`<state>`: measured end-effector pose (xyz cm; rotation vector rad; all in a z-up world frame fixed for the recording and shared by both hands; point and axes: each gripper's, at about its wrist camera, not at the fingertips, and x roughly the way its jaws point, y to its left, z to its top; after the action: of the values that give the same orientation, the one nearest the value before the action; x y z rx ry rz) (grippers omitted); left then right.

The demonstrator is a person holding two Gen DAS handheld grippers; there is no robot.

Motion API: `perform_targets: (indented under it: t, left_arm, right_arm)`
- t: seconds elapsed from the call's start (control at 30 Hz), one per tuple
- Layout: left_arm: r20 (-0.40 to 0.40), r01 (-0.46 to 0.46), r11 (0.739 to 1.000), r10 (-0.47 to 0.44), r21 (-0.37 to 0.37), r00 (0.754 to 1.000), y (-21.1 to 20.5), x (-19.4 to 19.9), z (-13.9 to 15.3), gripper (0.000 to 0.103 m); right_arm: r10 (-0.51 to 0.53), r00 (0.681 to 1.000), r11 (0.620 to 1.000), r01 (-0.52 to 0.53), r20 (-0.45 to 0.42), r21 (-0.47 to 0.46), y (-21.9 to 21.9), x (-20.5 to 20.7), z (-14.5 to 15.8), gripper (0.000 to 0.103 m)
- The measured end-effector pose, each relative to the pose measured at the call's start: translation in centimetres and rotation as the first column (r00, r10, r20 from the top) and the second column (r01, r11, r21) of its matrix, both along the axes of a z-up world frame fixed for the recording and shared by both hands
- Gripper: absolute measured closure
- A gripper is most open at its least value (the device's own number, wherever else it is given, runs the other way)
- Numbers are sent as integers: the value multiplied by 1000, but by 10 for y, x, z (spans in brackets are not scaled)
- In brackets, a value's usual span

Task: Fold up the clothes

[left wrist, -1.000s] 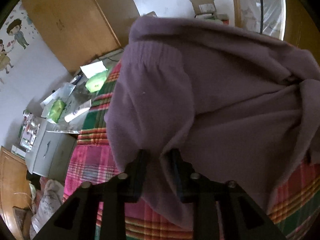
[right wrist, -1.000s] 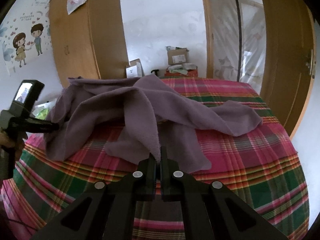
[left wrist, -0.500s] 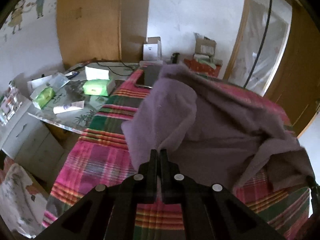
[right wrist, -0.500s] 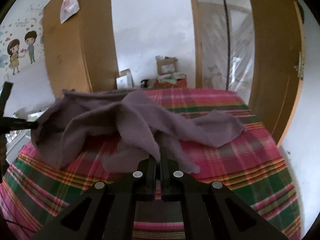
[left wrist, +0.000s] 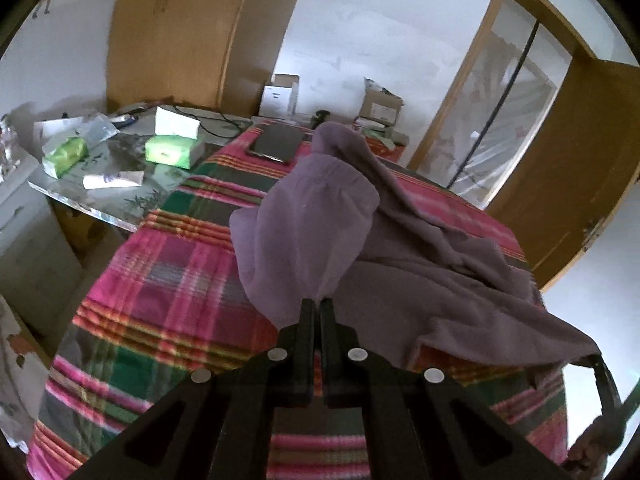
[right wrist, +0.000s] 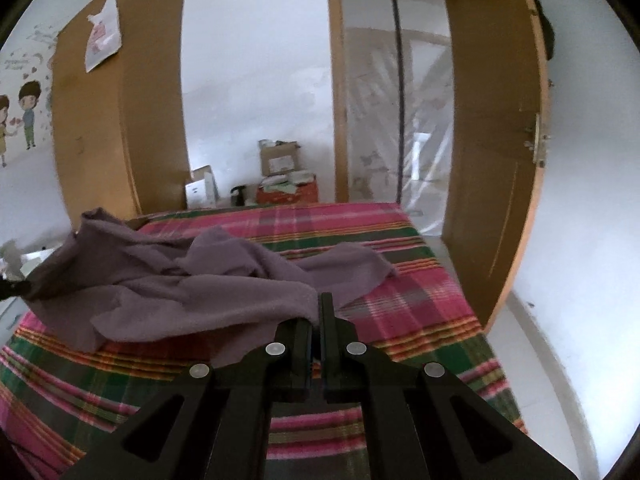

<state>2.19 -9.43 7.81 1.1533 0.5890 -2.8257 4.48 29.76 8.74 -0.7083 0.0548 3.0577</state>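
The bed, under its pink-and-green plaid cover, fills the lower half of both views, and the purple garment sprawls rumpled across its middle, lifted at two edges and draping between them. Beside the bed's left edge stands the desk, carrying green tissue packs and a white tube; a dark tablet lies on the bed's far corner. Left gripper points forward over the cover, its fingers pressed together, pinching a bunched fold of the purple cloth that rises in a hump just ahead. Right gripper is level too, fingers clamped on another edge of the garment, cloth spilling off to its left toward the other tool.
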Motion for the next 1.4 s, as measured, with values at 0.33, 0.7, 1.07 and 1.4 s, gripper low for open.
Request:
perform_targets:
  t: [0.33,0.7,1.07,1.4]
  left_arm:
    - [-65,133,988,-128,79,990,36,30,10,101]
    - [-43,157,980,-153,125,987,51,66,-5,101]
    - [60,138,980,-148,145,987,43,74,-47,100]
    - [73,144,959,-167,245,983,17,76,-69,93]
  right_arm:
    - [-139,989,990,139,-47,-14,42,27,15,100]
    - [-256,965,966,257,-49,10,92,70,24,100]
    - [-261,958,963,251,120,97,87,60,-23,99]
    - [-205,966,973,183,160,140,49,81,-15,78]
